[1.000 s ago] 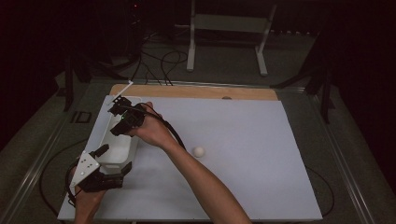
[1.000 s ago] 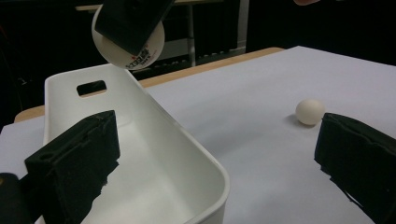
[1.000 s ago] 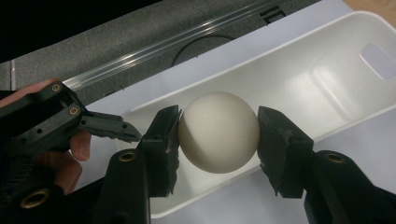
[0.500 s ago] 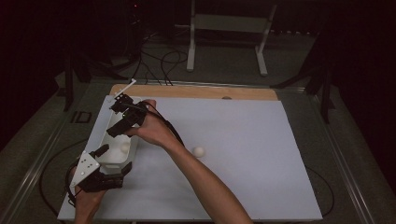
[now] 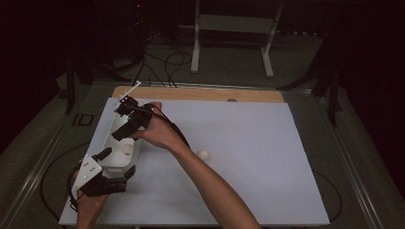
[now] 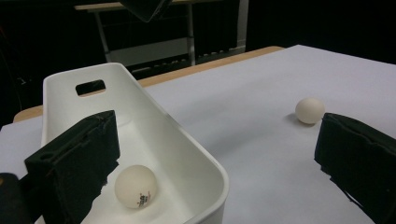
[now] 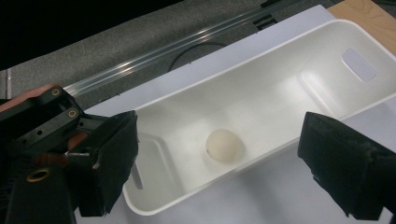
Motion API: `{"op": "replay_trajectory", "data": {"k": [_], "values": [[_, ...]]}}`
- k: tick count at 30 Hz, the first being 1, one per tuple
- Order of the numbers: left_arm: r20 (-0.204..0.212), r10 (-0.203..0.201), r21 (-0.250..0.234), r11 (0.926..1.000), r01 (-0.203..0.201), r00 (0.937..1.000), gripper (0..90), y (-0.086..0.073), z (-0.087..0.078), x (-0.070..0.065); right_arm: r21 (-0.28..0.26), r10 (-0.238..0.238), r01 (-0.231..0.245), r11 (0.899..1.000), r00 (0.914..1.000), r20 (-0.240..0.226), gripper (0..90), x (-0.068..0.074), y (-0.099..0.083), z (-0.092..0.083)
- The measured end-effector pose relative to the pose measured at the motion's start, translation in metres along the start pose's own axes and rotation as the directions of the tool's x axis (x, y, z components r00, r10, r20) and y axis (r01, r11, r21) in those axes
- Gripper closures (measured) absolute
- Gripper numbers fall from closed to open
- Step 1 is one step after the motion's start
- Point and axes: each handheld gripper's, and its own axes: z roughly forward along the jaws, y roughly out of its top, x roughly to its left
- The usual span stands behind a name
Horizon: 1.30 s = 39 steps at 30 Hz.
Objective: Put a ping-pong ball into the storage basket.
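Right hand-held gripper (image 5: 125, 119): jaws have just opened; released, above bin (image 5: 111, 136).
Left hand-held gripper (image 5: 117, 162): spread, straddling bin's near rim.
Ball (image 7: 225, 145): lying in bin.
Next: second ball (image 5: 204, 154), loose on counter (image 5: 267, 157); approach slowly.

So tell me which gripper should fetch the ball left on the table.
Right, probably. The right gripper hangs open over the white bin, free to go. The left gripper straddles the bin's wall. The loose ball lies beside the right forearm.
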Motion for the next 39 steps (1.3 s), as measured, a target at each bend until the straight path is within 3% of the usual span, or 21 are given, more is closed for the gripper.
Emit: {"op": "replay_trajectory", "data": {"k": [39], "values": [[0.002,-0.004,0.004,1.0,0.004,1.0,0.6,0.0,0.002,0.0,0.016,0.009,-0.009,1.0,0.9998,0.02,10.5,-0.018,-0.014,-0.01]]}}
